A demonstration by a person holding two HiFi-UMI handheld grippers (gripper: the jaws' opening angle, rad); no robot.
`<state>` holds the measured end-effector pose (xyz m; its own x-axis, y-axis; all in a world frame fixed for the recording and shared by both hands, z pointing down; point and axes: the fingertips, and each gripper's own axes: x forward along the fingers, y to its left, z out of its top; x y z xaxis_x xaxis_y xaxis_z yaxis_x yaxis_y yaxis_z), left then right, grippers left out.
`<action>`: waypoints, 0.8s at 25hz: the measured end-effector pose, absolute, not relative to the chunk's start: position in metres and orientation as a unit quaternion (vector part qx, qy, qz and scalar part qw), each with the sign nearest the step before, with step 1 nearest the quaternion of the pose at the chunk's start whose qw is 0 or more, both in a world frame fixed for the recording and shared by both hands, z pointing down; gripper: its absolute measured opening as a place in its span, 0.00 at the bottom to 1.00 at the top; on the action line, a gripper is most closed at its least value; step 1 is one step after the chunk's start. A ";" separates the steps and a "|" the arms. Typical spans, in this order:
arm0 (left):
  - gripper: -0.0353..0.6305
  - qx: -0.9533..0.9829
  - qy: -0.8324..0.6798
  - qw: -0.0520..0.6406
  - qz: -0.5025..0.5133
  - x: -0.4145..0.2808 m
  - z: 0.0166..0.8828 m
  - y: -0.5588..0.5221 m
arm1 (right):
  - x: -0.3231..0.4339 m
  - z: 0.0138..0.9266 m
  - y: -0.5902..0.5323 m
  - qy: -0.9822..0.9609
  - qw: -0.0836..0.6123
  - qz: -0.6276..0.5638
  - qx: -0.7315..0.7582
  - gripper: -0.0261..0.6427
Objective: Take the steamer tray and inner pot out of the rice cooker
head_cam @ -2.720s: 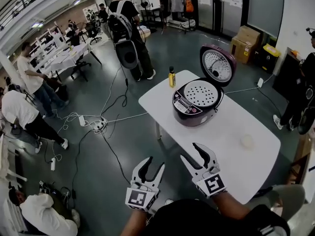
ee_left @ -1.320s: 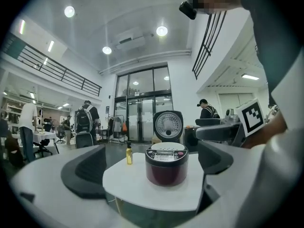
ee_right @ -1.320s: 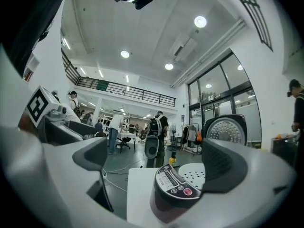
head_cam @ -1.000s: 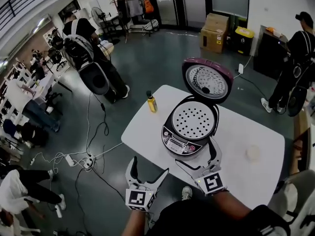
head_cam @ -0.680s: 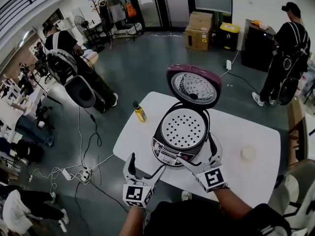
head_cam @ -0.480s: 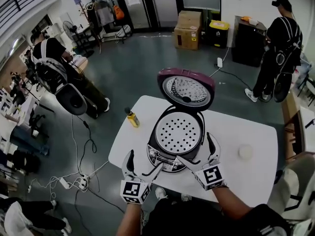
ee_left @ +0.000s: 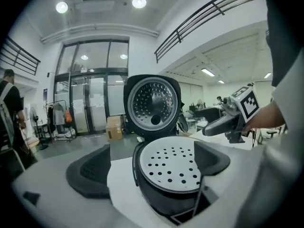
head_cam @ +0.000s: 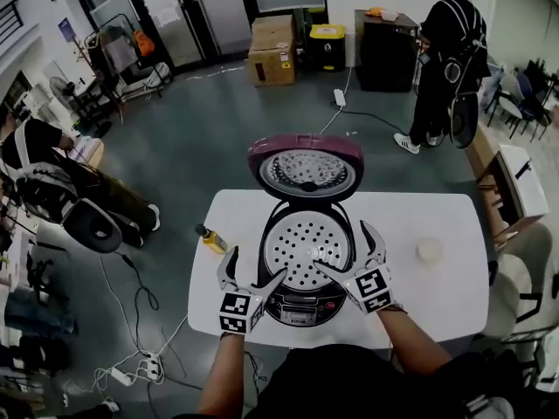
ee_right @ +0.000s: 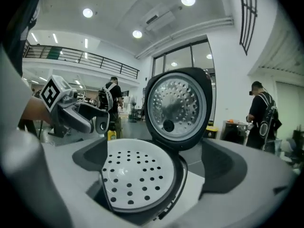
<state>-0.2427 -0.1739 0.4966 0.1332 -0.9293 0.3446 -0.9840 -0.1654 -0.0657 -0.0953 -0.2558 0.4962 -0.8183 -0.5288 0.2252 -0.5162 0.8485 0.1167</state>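
Note:
The dark purple rice cooker [head_cam: 301,299] stands on the white table [head_cam: 437,308] with its lid [head_cam: 306,168] raised. A white perforated steamer tray [head_cam: 306,251] lies in its mouth, covering the inner pot. My left gripper [head_cam: 253,271] is open at the cooker's front left rim. My right gripper [head_cam: 347,250] is open over the tray's right edge. In the left gripper view the tray [ee_left: 171,167] sits between the spread jaws of the left gripper [ee_left: 152,151]. The right gripper view shows the tray [ee_right: 137,175] between the right gripper [ee_right: 154,148] jaws. Neither holds anything.
A yellow bottle [head_cam: 212,238] stands on the table left of the cooker. A small round white object [head_cam: 429,250] lies to its right. Cables and a power strip [head_cam: 131,374] trail on the floor at left. A person [head_cam: 445,51] stands beyond the table.
The cooker has come closer and now lies straight ahead. Both grippers, still open, have moved forward from the table's near edge to either side of the tray.

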 end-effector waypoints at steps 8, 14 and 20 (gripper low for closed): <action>0.75 0.777 -0.551 0.126 0.276 -0.257 0.561 -0.226 | -0.096 0.554 -0.297 -0.914 0.263 -0.004 0.310 0.92; 0.67 0.795 -0.494 0.105 0.336 -0.251 0.575 -0.253 | -0.108 0.570 -0.308 -0.890 0.343 -0.024 0.299 0.86; 0.51 0.800 -0.461 0.082 0.375 -0.243 0.584 -0.266 | -0.115 0.590 -0.309 -0.876 0.400 -0.043 0.267 0.59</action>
